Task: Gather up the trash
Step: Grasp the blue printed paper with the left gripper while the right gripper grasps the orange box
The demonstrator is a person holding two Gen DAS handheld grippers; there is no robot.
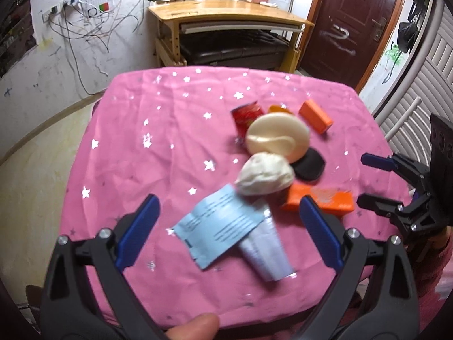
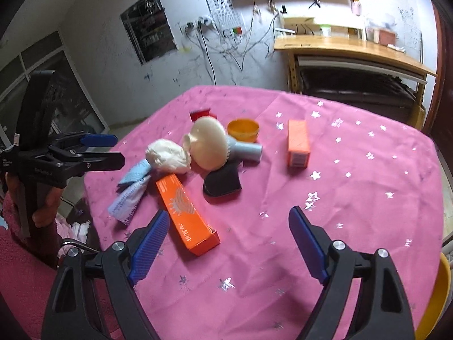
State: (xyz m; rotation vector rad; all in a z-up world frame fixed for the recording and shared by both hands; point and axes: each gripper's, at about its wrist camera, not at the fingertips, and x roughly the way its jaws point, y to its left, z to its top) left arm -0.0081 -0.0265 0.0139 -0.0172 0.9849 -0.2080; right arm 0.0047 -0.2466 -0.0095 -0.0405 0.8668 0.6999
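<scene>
Left wrist: blue leaflet (image 1: 219, 221) between spread jaws.

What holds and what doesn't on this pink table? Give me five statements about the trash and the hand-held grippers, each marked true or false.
1. The left hand-held gripper is open and empty. True.
2. The right hand-held gripper is clamped on the long orange box. False: it is open, holding nothing.
3. The crumpled white tissue lies beside the cream round brush. True.
4. The small orange box sits inside the orange bowl. False: it lies apart on the cloth.
5. The tablecloth is plain pink. False: it has silver stars.
</scene>
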